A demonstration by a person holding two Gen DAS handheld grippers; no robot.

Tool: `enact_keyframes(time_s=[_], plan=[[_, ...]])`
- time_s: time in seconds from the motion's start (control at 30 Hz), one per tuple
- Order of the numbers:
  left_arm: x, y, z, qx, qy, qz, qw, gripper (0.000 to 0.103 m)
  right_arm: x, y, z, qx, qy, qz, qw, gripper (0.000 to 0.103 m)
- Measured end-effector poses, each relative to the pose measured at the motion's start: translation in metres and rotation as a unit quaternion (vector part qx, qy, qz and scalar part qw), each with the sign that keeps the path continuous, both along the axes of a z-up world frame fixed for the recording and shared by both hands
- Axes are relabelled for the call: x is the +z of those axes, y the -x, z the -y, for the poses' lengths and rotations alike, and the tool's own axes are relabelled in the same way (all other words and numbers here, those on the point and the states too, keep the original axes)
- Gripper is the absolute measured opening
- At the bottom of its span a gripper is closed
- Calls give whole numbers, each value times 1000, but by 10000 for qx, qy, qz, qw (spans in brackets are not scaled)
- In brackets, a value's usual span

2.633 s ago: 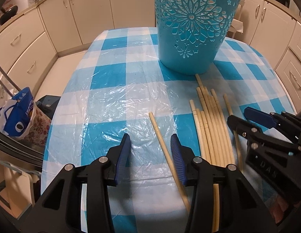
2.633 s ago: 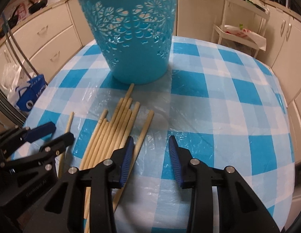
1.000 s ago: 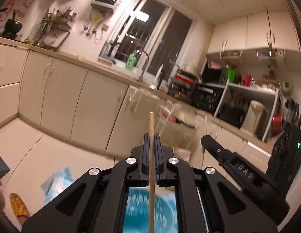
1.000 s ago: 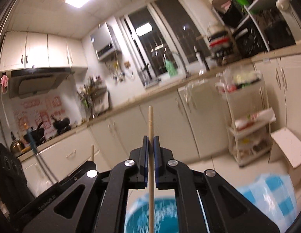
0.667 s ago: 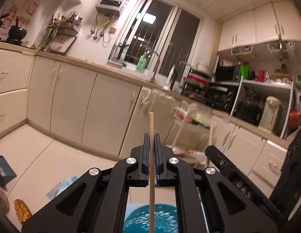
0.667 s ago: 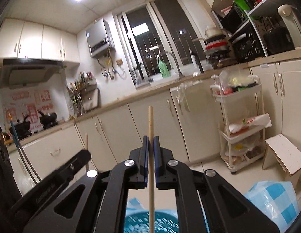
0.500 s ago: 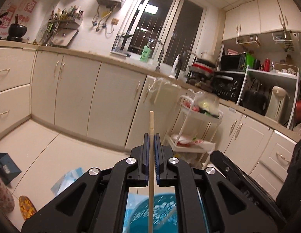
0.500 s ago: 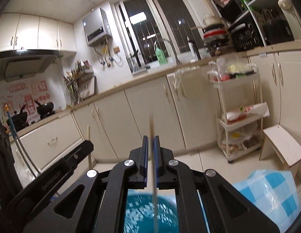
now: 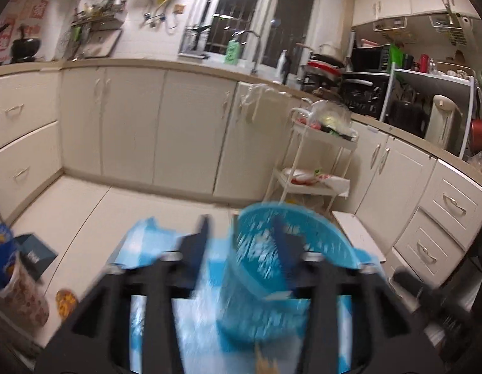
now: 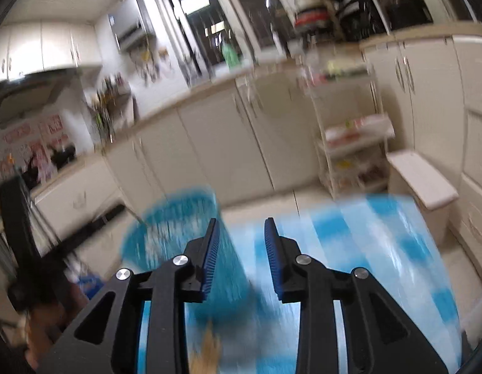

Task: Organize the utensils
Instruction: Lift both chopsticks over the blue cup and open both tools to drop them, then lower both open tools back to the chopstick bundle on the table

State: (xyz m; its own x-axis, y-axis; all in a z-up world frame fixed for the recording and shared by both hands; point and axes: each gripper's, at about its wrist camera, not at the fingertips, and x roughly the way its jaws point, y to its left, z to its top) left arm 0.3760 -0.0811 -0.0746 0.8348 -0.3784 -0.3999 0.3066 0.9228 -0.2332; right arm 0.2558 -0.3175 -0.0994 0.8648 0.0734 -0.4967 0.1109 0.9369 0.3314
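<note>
Left claw (image 9: pixel 242 243) and right claw (image 10: pixel 241 251) spread wide, empty, above blue perforated plastic basket (image 9: pixel 272 283); chopstick drop apparently done.

Motion blur smears the blue basket (image 9: pixel 266 268); tan streaks (image 10: pixel 206 355) at bottom centre are perhaps chopsticks, cut off.

Both wrist views above table, facing kitchen cabinets — sharing blue basket (image 9: pixel 272 274) (image 10: pixel 178 237)
</note>
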Motion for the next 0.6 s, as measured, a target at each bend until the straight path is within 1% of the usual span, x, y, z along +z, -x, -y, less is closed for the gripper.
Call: enact_keyframes(time_s=[0.07, 0.1, 0.2, 0.23, 0.27, 0.33, 0.4, 0.47, 0.53, 0.6], plan=[[-7, 21, -8, 16, -56, -159, 9999, 53, -20, 9, -12, 237, 50, -416, 9988, 30], [-10, 29, -11, 15, -68, -230, 9997, 55, -34, 13, -21, 444, 97, -725, 9963, 30], [-26, 49, -18, 36, -303, -674, 9973, 56, -59, 16, -40, 750, 212, -1226, 9894, 30], [-36, 56, -18, -2, -423, -914, 9949, 56, -68, 14, -48, 883, 249, -1424, 9856, 27], [-44, 60, -18, -34, -545, -1096, 9925, 56, -75, 13, -52, 956, 298, -1507, 9835, 27], [-63, 66, -14, -94, -918, -1449, 9851, 56, -82, 11, -61, 1063, 390, -1601, 9806, 26], [-81, 71, -11, -187, -1121, -1734, 9783, 56, -85, 8, -70, 1126, 513, -1692, 9778, 26], [-95, 73, -7, -253, -1236, -1967, 9723, 56, -90, 4, -75, 1160, 628, -1782, 9751, 26], [-106, 76, -4, -287, -1338, -2101, 9681, 56, -96, 0, -78, 1203, 739, -1902, 9715, 26], [-109, 77, 2, -310, -1440, -2138, 9657, 56, -97, -1, -81, 1231, 869, -1863, 9709, 26]])
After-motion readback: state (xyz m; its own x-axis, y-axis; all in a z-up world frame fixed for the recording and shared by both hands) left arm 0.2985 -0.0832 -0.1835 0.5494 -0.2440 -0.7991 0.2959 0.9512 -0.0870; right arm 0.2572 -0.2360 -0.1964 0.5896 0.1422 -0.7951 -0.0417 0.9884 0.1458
